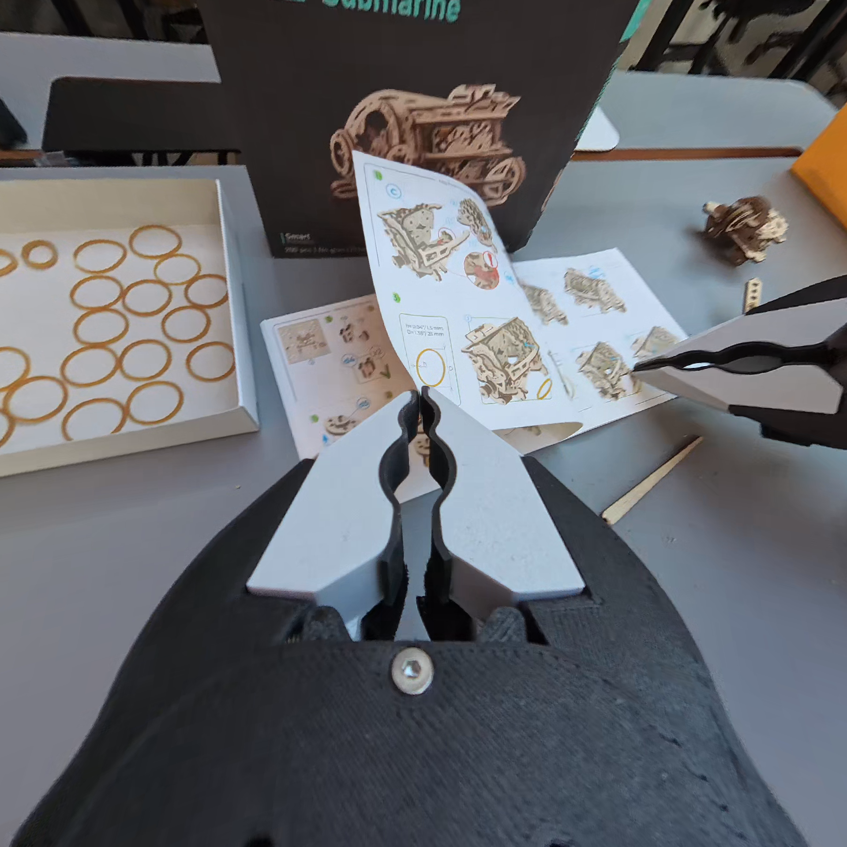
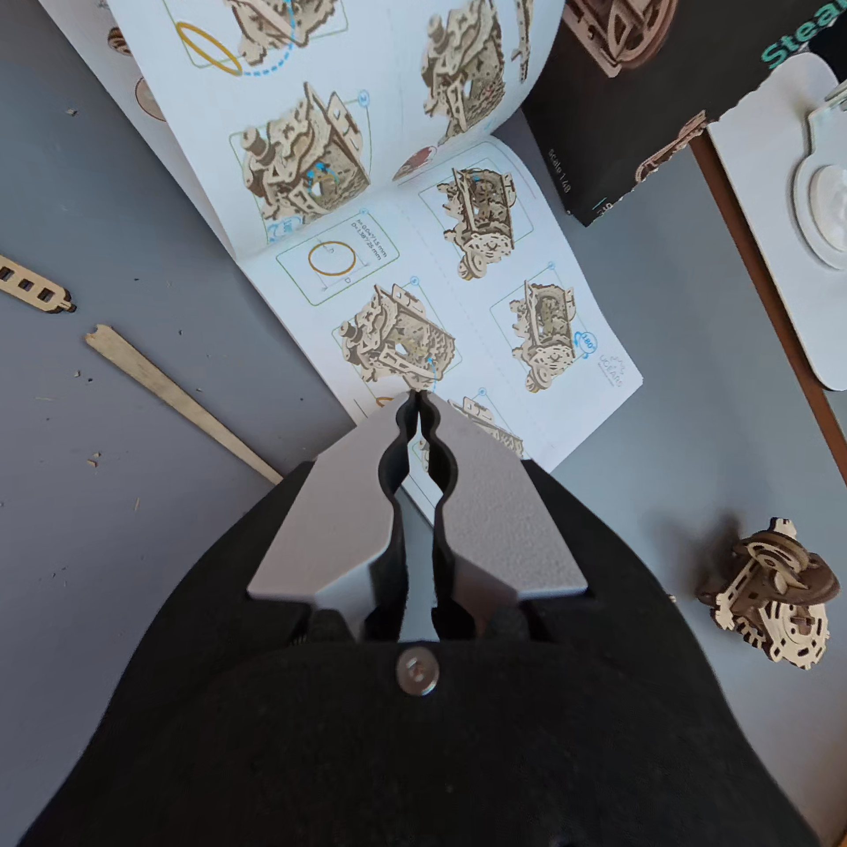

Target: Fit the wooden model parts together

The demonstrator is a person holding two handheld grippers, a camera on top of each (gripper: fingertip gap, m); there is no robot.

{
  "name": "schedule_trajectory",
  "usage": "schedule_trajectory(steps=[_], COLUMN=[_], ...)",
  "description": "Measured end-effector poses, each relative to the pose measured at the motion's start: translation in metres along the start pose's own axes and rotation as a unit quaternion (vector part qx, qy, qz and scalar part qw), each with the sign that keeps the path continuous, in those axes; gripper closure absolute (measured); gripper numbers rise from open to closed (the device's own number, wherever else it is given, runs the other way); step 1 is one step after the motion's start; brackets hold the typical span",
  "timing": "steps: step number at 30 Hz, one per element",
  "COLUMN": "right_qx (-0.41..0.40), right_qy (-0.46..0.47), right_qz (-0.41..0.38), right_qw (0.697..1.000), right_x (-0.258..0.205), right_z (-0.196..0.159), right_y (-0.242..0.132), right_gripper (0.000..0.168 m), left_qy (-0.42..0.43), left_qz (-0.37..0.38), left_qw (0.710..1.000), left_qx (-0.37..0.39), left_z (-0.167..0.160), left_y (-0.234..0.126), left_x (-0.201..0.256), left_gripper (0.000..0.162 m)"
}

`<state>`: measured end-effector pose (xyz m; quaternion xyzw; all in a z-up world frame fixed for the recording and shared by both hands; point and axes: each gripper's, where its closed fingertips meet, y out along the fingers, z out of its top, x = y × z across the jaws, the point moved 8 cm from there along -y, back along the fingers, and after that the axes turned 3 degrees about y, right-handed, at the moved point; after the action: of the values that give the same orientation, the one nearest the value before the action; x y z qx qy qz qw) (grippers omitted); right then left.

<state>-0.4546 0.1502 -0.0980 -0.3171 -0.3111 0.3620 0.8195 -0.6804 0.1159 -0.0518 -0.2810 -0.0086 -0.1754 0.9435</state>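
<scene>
Grippers both closed, tips meeting, nothing clamped between them. Left gripper [image 1: 420, 394] hangs over the near edge of the open instruction booklet [image 1: 463, 293]; only the wavy gaps behind the tips show daylight. Right gripper [image 2: 415, 396] is in the same state, tips together above the booklet's lower right page [image 2: 504, 293]; whether the tips touch the paper I can't tell. In the left wrist view the right gripper comes in from the right edge, its closed tips over the booklet's right page.

Wooden model sub-assembly [image 2: 770, 600] sits on the grey table [image 2: 137, 596], right of the right gripper and apart from it, near no other part. It lies tilted on its side, round geared face turned toward the lower right in the right wrist view. In the left wrist view it is far right, behind the booklet [image 1: 745, 229].

Loose parts: tapered wooden stick [image 2: 178, 398] lies flat left of the right gripper, long axis running diagonally from upper left toward the gripper body, notched wide end farthest from it. Small slotted wooden strip [image 2: 34, 286] lies just beyond it at the left edge, long axis roughly along the same diagonal, not touching the stick.

Booklet has one page curled upright against the black kit box [image 1: 412, 114], which stands behind it. White tray [image 1: 229, 293] at left holds many tan rubber bands [image 1: 146, 298] laid flat, most of them separate.
</scene>
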Motion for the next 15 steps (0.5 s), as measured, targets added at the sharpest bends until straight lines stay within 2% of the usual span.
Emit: schedule_trajectory(steps=[6, 7, 11, 15], right_qx=[-0.001, 0.0, 0.001, 0.002], right_qy=[-0.01, -0.011, -0.02, -0.024], right_qz=[0.004, 0.004, 0.001, 0.0], right_qw=[1.0, 1.0, 1.0, 1.0], right_x=[0.0, 0.0, 0.0, 0.0], right_z=[-0.002, -0.002, -0.002, -0.002], right_y=[0.0, 0.0, 0.0, 0.0], right_gripper=[0.168, 0.168, 0.168, 0.168], left_qy=[0.02, 0.013, -0.027, 0.003], left_qz=[0.05, 0.05, 0.057, 0.025], left_qw=[0.993, 0.993, 0.996, 1.0], left_qx=[-0.101, -0.103, -0.054, -0.013], left_z=[-0.024, -0.025, -0.012, 0.013], left_y=[-0.002, -0.005, -0.029, -0.039], left_x=[-0.021, -0.024, -0.039, -0.023], left_gripper=[0.161, 0.157, 0.153, 0.155])
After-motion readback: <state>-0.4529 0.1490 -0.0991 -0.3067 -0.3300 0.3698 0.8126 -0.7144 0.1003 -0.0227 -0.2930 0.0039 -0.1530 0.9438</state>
